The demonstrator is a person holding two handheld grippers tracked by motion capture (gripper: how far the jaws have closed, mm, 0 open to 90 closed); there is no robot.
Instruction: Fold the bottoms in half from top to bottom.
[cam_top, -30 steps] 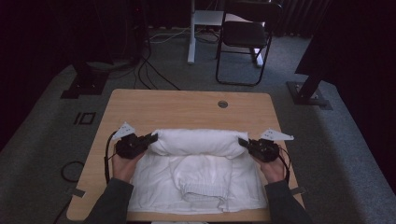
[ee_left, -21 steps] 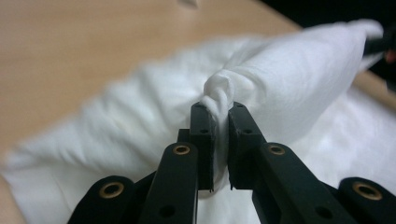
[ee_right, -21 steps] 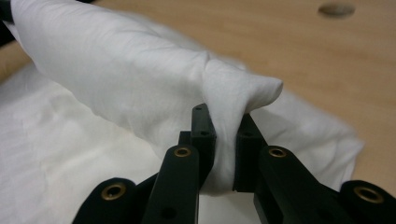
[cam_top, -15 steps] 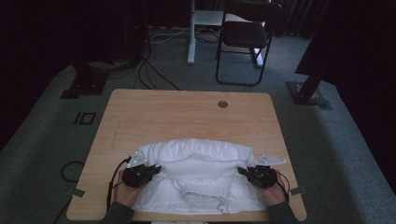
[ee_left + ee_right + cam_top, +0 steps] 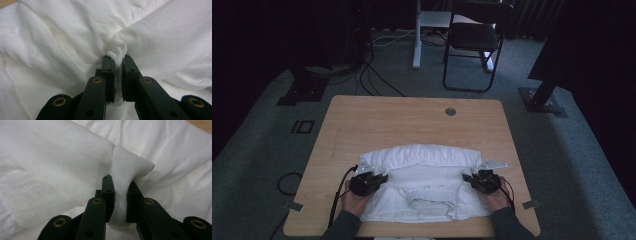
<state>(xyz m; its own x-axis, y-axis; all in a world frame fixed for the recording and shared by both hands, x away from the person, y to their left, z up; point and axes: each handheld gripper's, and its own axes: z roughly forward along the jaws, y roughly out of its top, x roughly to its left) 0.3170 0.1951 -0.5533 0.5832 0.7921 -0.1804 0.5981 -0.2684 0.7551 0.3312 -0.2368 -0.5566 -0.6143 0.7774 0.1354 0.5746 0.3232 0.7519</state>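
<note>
- Wooden table (image 5: 362, 125): light top on grey carpet, dark room behind.
- White garment (image 5: 422, 165): spread in folds along the near edge of the table, midway between its two near corners.
- Left gripper (image 5: 379, 179): at the garment's left side; jaws pressed together on a bunched fold of the white garment (image 5: 117, 53).
- Right gripper (image 5: 468, 177): at the garment's right side; jaws pinching a raised fold of the same cloth (image 5: 122, 170).
- Black chair (image 5: 474, 40): on the floor beyond the far edge.
</note>
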